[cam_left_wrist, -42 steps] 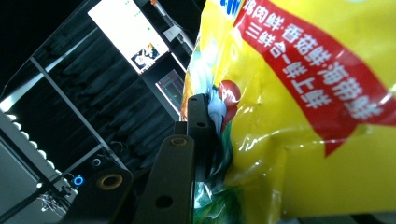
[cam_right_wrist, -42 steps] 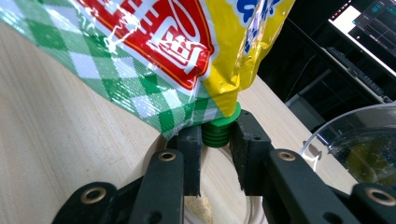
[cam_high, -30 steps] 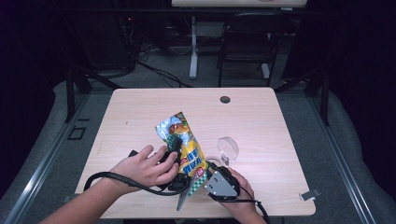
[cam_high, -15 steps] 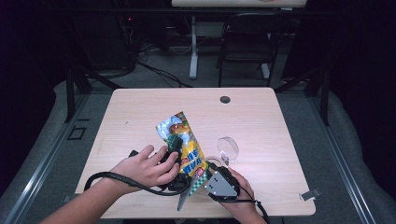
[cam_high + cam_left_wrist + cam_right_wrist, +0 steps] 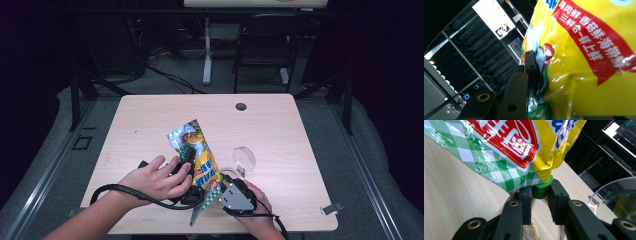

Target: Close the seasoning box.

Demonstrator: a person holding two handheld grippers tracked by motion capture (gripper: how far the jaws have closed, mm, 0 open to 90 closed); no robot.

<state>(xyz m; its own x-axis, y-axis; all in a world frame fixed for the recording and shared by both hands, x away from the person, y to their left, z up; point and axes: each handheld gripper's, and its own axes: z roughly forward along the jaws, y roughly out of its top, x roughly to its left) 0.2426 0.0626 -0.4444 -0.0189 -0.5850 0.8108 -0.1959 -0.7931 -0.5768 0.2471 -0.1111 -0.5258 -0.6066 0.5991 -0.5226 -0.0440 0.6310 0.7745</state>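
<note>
Wooden bench [image 5: 150,125], dark room behind. Pouch [image 5: 197,152] lies tilted near the bench's front edge, middle. Left gripper [image 5: 186,159] is clamped on the pouch body. Right gripper [image 5: 539,195] has its jaws closed around the green cap [image 5: 541,188]. Clear glass dish [image 5: 244,157] sits just right of the pouch.

The far half of the table [image 5: 150,115] lies open, a flat cable grommet [image 5: 241,106] no hindrance to a passing hand. The near middle is crowded: the seasoning pouch [image 5: 197,155] slants between left gripper [image 5: 186,159] and right gripper [image 5: 218,186], with a clear round dish [image 5: 244,159] just beside it (near the right-hand approach). Both side edges are open.
</note>
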